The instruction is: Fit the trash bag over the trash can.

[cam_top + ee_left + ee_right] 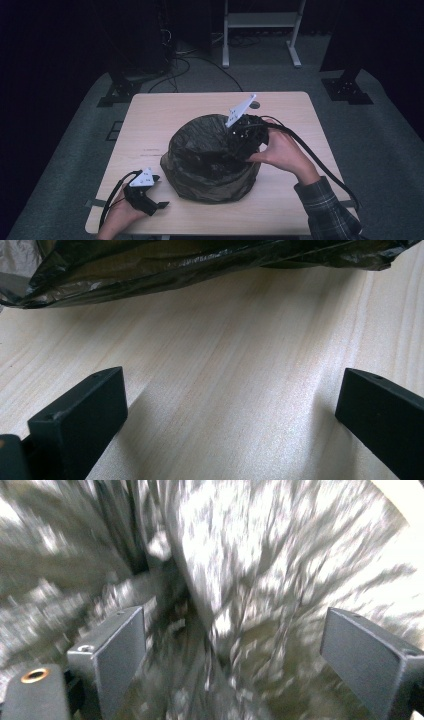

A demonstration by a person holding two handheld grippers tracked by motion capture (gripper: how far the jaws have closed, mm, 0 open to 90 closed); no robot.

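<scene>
Bag (pixel 212 165) lines bin; our right gripper (pixel 235 150) works inside, jaws apart. Left gripper (pixel 155 200) idle, jaws apart. Lining unfinished.

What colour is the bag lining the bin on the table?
The bag is dark, see-through grey-black plastic, shown best in the high view.

A glossy black bag (pixel 210 165) sits on the pale wood-grain table (pixel 280 200), beside a plaid sleeve (pixel 330 210).

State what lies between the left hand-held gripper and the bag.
Bare wooden table: the left gripper view shows nothing between the open left hand-held gripper and the bag.
</scene>
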